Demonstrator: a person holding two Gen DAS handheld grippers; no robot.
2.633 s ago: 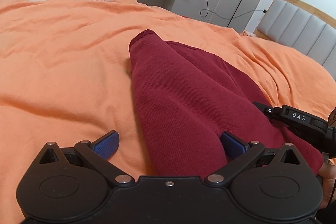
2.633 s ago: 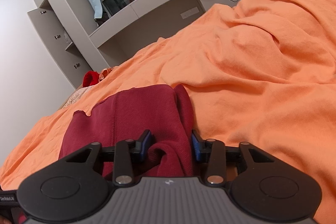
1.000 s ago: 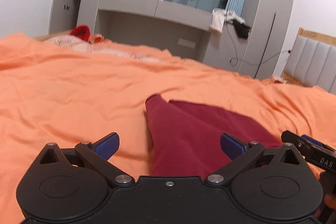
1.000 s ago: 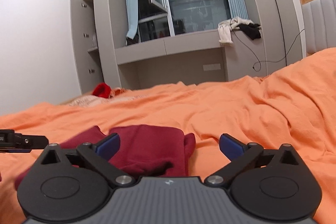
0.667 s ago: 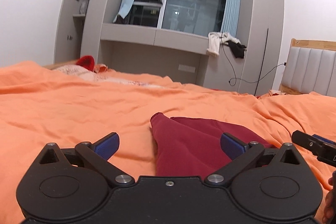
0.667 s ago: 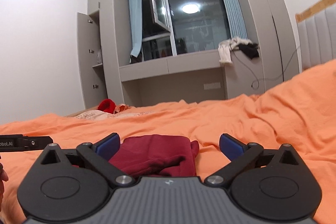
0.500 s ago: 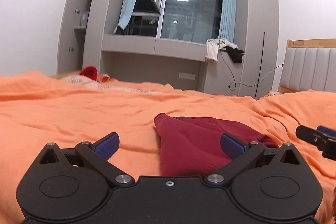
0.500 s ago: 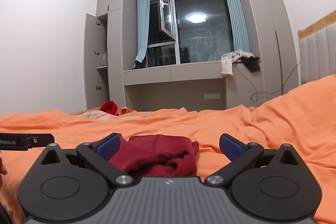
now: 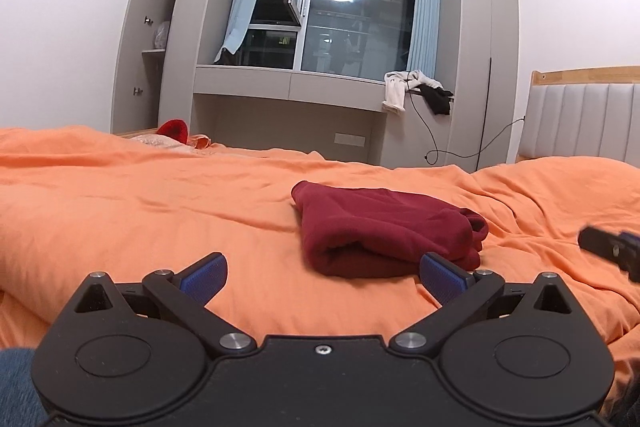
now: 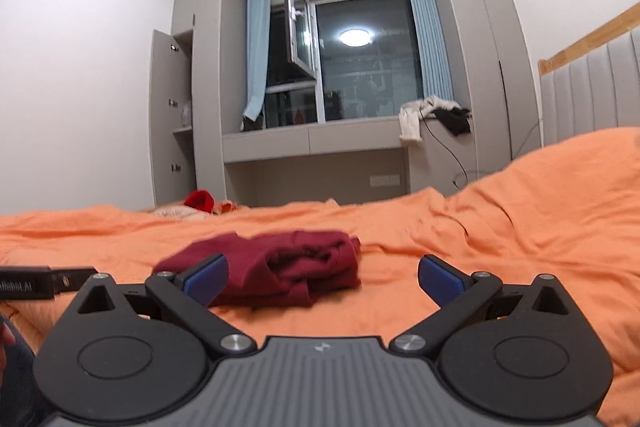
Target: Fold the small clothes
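A dark red garment [image 9: 384,231] lies folded into a compact bundle on the orange bedcover [image 9: 140,211]. It also shows in the right wrist view [image 10: 280,267], slightly blurred. My left gripper [image 9: 322,273] is open and empty, drawn back from the bundle near the bed's edge. My right gripper [image 10: 322,277] is open and empty, with the bundle ahead and to its left. Part of the right gripper shows at the right edge of the left wrist view [image 9: 610,247], and part of the left gripper at the left edge of the right wrist view [image 10: 40,283].
A small red item [image 9: 173,128] and pale clothes lie at the far edge of the bed. A grey desk and wardrobe unit [image 9: 288,107] stands under the window, with clothes [image 9: 416,91] draped on it. A padded headboard [image 9: 580,123] is at the right.
The right gripper let go of the red garment and opened. Both grippers pulled back and tilted up, so the folded bundle now lies farther off on the bedcover.
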